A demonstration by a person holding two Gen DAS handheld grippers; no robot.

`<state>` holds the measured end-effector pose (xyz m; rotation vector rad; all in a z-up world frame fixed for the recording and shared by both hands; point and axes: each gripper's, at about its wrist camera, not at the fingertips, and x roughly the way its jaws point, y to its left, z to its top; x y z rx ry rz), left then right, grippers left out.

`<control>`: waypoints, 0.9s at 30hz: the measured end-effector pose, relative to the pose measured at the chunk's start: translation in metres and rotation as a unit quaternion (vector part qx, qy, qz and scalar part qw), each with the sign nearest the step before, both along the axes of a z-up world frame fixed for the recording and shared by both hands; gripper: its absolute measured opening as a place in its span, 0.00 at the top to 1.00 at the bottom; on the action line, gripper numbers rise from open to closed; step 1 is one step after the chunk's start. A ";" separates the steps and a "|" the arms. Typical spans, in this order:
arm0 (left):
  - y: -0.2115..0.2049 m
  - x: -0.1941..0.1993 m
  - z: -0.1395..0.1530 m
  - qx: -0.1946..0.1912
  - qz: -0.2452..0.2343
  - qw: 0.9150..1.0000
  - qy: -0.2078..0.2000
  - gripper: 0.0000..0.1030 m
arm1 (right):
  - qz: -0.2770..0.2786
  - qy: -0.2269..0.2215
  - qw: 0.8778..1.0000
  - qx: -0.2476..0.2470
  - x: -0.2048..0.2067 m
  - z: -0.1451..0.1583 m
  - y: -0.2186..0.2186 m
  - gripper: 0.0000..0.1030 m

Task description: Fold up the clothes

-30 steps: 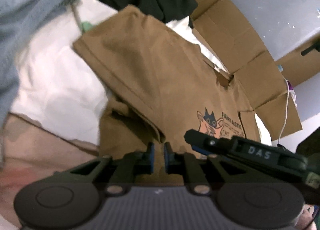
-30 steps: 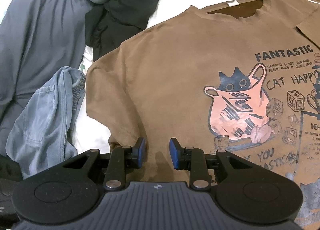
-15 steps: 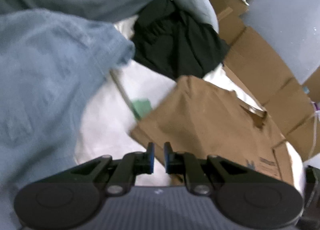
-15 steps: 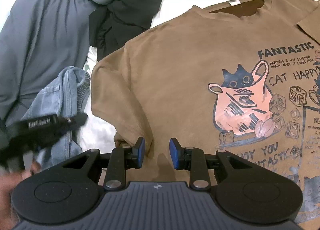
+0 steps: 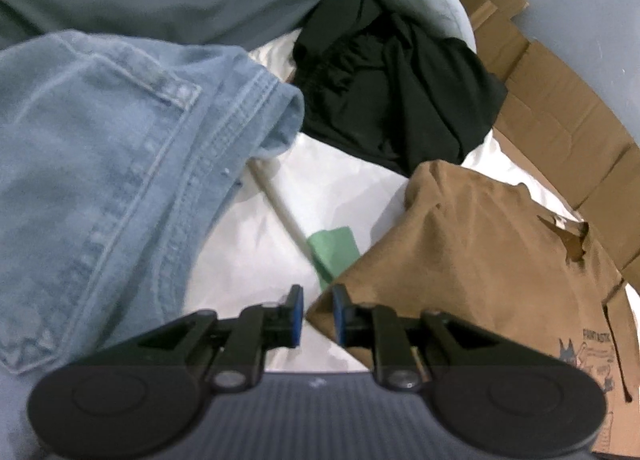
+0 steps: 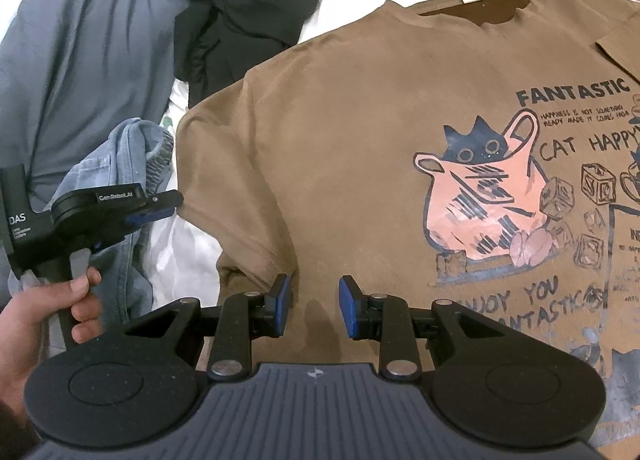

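Observation:
A brown T-shirt [image 6: 340,139] with a cat print lies flat on the white sheet [image 5: 260,252], its left side folded in. My right gripper [image 6: 312,306] hovers open over the shirt's lower left part, with nothing pinched between its blue pads. My left gripper [image 5: 314,316] sits at the shirt's [image 5: 500,260] left edge. Its jaws are opening; a corner of the shirt's edge shows in the narrow gap, and the pads do not press on it. In the right wrist view the left gripper [image 6: 160,205] points at that edge, held by a hand [image 6: 40,320].
Light blue jeans [image 5: 100,159] lie crumpled left of the shirt, a black garment [image 5: 392,83] beyond it. A grey blanket [image 6: 80,39] covers the far left. Flattened cardboard [image 5: 560,107] lies at the back right. A green tag [image 5: 334,248] lies on the sheet by the shirt.
My left gripper swung left from over the shirt's print to its left edge, and its jaws have parted a little. It has come into the right wrist view. The right gripper has not moved.

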<state>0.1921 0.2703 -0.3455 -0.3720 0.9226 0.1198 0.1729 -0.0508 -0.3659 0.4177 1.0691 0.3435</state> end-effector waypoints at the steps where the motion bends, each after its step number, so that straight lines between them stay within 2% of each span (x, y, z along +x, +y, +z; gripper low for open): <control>1: -0.001 0.001 -0.002 -0.002 -0.001 1.000 0.002 0.80 | 0.001 0.000 1.000 -0.001 0.000 0.000 0.000 0.72; 7: -0.010 0.001 -0.010 0.036 -0.014 0.999 -0.001 0.65 | 0.003 -0.003 1.000 0.000 0.002 0.002 0.003 0.72; 10: -0.015 -0.001 -0.009 0.049 -0.018 0.999 -0.006 0.69 | 0.005 -0.005 1.000 0.003 0.003 0.003 0.005 0.72; 11: -0.014 -0.001 -0.010 0.043 -0.015 0.999 -0.006 0.71 | 0.005 -0.005 1.000 0.003 0.004 0.004 0.005 0.72; 16: -0.010 0.000 -0.012 0.028 -0.011 1.000 -0.001 0.72 | 0.004 -0.007 1.000 0.008 0.005 0.005 0.010 0.72; 18: -0.012 -0.006 -0.007 0.015 0.000 1.000 -0.005 0.95 | 0.007 -0.008 1.000 0.010 0.006 0.008 0.013 0.72; 19: -0.013 -0.009 -0.004 0.008 0.006 1.000 -0.007 0.98 | 0.010 -0.011 1.000 0.009 0.007 0.010 0.015 0.72; 22: -0.020 -0.014 0.010 0.003 0.004 1.000 -0.024 0.98 | 0.021 -0.025 0.999 0.007 0.009 0.019 0.020 0.72; 27: -0.027 -0.011 0.030 -0.043 -0.003 0.998 -0.039 0.98 | 0.038 -0.047 0.998 0.006 0.016 0.030 0.031 0.72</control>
